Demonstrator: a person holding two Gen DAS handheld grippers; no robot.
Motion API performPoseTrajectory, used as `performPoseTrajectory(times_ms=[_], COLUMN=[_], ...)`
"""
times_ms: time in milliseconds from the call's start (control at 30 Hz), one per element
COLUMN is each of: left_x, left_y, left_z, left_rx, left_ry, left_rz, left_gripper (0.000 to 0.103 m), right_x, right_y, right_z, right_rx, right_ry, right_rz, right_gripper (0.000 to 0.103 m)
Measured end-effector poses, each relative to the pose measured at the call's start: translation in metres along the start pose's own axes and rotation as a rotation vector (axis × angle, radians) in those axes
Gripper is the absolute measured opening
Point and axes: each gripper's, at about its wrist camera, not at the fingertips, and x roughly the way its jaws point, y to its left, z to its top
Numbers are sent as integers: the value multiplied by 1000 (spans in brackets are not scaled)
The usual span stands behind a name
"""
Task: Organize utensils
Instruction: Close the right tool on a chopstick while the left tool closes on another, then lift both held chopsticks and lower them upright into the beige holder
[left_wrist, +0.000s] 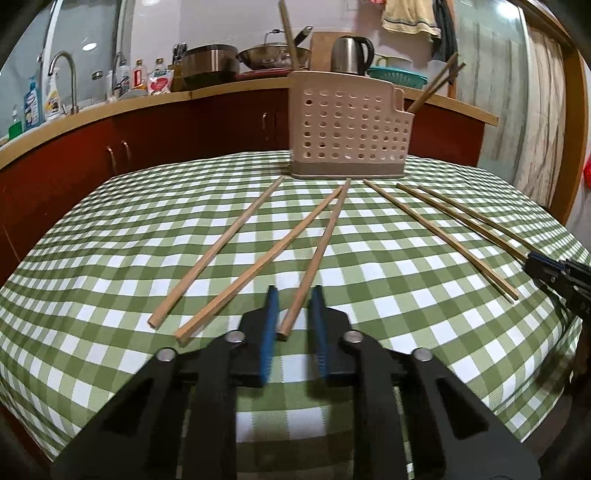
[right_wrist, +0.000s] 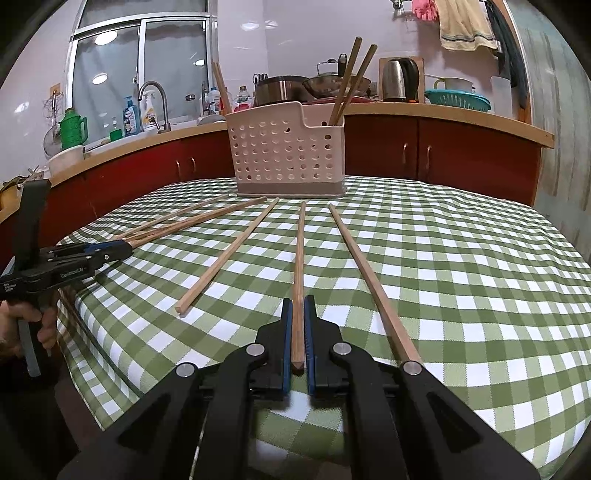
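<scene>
Left gripper (left_wrist: 293, 295): fingers are standing slightly apart around a chopstick's (left_wrist: 314, 258) near end, not pressing.
Right gripper (right_wrist: 298, 306): fingers are clamping another chopstick (right_wrist: 301, 251).
Holder (right_wrist: 286, 155): standing at the worktop's (right_wrist: 461, 258) far edge, three chopsticks inside.

Six long wooden chopsticks (left_wrist: 218, 253) lying flat on the green checked cloth, fanned out with far tips toward a beige perforated holder (left_wrist: 347, 129). Holder upright at the far edge, with chopsticks (right_wrist: 351, 81) leaning in its right compartment and one (left_wrist: 287, 35) sticking up at its left end.
</scene>
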Motion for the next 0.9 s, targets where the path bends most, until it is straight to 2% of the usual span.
performPoseTrajectory(times_ms=[167, 367, 700, 900], left_x=[-1, -6, -28, -45], left_y=[2, -7, -17, -22], left_z=[0, -1, 11, 24], left_rx=[-1, 44, 85, 105], left_ry=[4, -1, -84, -138], left_rz=[-8, -13, 12, 25], left_gripper=[13, 9, 7, 7], right_x=[-4, -11, -22, -37], right_y=[1, 2, 4, 7], right_z=[2, 8, 18, 33], right_rx=[-3, -7, -2, -7], right_ry=[-11, -29, -63, -116], right_rz=[0, -2, -4, -9], right_gripper=[7, 7, 7, 7])
